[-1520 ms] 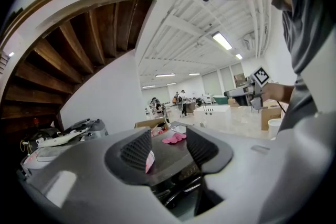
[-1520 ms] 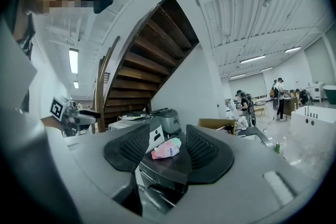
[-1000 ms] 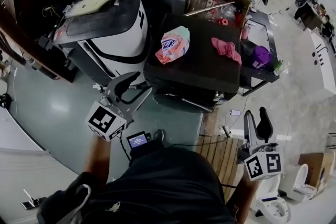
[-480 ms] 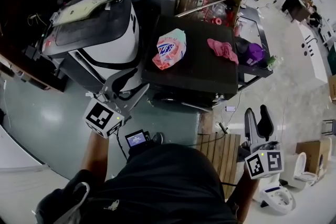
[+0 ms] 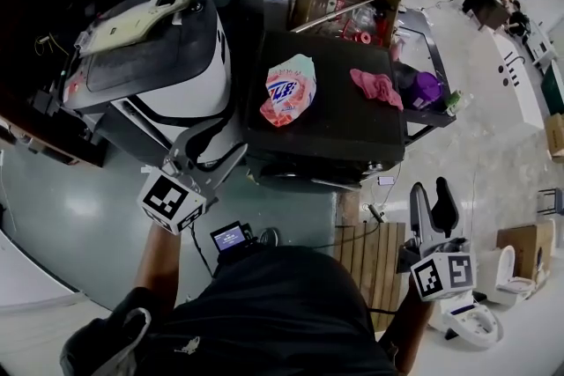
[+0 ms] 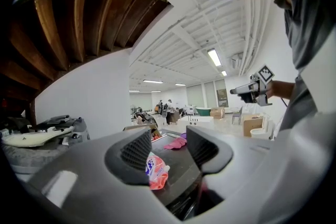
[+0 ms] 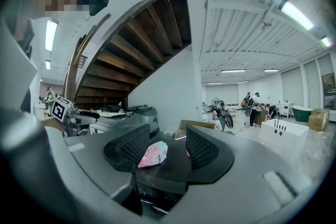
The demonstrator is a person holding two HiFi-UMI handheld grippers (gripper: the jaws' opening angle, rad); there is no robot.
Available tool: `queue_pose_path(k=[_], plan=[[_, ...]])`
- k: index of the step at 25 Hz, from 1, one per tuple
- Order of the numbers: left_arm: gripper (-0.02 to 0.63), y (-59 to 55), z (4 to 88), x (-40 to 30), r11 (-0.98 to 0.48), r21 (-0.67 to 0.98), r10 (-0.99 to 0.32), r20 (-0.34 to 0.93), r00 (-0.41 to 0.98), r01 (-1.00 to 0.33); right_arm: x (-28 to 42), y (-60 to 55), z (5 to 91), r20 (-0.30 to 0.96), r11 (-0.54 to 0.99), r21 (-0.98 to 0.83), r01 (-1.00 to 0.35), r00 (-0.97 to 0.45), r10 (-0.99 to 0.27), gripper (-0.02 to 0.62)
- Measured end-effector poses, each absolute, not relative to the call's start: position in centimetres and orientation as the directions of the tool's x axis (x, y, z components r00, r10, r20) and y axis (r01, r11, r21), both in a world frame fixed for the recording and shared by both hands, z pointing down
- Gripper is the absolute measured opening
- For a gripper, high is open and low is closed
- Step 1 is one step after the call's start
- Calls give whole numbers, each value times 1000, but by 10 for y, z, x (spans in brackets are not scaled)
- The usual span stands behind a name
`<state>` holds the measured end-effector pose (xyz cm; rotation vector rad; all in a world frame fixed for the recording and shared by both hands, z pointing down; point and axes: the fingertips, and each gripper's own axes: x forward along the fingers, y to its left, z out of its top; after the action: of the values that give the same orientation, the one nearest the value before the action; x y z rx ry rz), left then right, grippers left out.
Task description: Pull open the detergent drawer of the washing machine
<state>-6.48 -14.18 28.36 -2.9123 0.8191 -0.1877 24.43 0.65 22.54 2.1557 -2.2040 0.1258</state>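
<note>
The washing machine [image 5: 344,132] is the black-topped one in the middle of the head view; its front face and drawer are hidden from above. A pink-and-white detergent bag [image 5: 289,89] and a pink cloth [image 5: 377,87] lie on its top. My left gripper [image 5: 238,136] hangs level beside its front left corner, jaws apart and empty. My right gripper [image 5: 429,189] is off the front right corner, also apart and empty. Both gripper views look across the top: left gripper [image 6: 169,147] frames the bag [image 6: 155,170], right gripper [image 7: 169,147] frames the bag [image 7: 153,155].
A white-and-black machine [image 5: 167,57] with a cluttered lid stands to the left. A cardboard box [image 5: 348,4] sits behind, a purple item [image 5: 432,88] on a rack to the right. A wooden pallet [image 5: 374,255], cables and a small screen [image 5: 231,235] lie on the floor.
The person has shifted sideways, so the machines sit slightly differently in the head view. Both grippers moved along with the person; their jaws look the same.
</note>
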Motion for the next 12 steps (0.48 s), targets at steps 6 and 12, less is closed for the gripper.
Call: queue_pose_path(k=[6, 12], plan=[[225, -154, 298, -75, -848, -113, -527, 86, 845, -518, 229, -7, 232, 121, 32, -15, -999, -33, -992, 215], [225, -156, 301, -85, -832, -83, -554, 77, 829, -549, 223, -23, 222, 121, 67, 2, -998, -66, -990, 215]])
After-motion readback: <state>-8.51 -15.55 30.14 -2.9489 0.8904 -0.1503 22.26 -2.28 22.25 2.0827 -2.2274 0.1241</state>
